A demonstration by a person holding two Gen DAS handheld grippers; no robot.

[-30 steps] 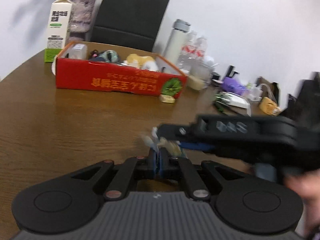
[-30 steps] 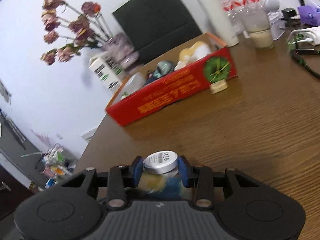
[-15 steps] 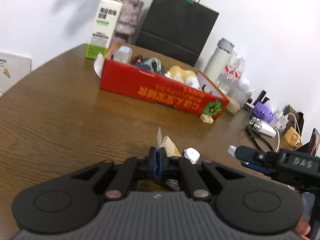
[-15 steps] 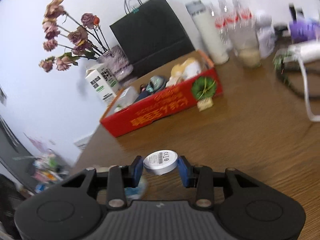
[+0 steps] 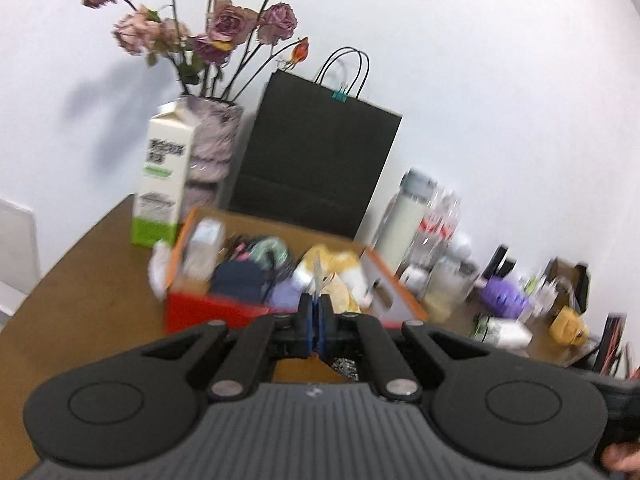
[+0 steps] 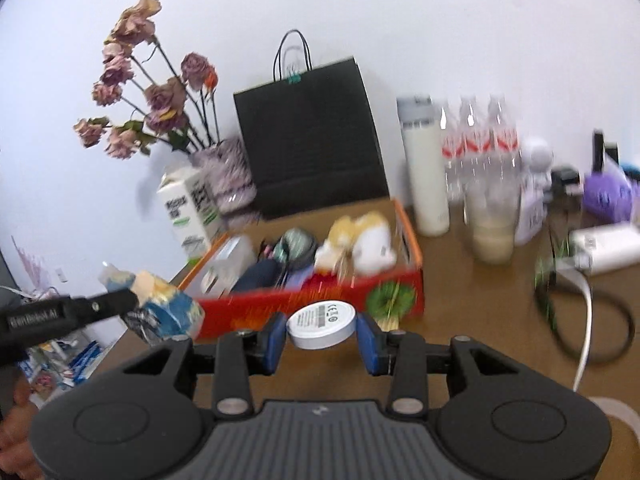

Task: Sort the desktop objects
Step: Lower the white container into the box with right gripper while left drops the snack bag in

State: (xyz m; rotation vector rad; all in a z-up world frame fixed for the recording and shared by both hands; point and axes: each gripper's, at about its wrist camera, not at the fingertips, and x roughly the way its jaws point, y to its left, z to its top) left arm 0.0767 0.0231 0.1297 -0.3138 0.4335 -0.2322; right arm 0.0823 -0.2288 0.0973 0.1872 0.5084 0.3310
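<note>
My left gripper (image 5: 316,322) is shut on a crumpled snack wrapper (image 5: 334,288), held in the air just short of the red cardboard box (image 5: 216,314). In the right wrist view the same gripper (image 6: 132,300) holds the blue and yellow wrapper (image 6: 166,312) at the left. My right gripper (image 6: 322,334) is shut on a round white puck-shaped device (image 6: 322,324), held above the table in front of the red box (image 6: 312,304). The box holds a plush toy (image 6: 360,242), a dark pouch (image 5: 238,276) and other small items.
Behind the box stand a milk carton (image 5: 164,184), a vase of dried roses (image 5: 214,148) and a black paper bag (image 5: 312,168). To the right are a white flask (image 6: 424,168), bottles (image 6: 480,152), a glass (image 6: 492,220), a white charger with cables (image 6: 600,248) and purple items (image 6: 608,192).
Both grippers have lifted and moved toward the red box with their objects. The left one now holds the wrapper close to the box's front edge.
</note>
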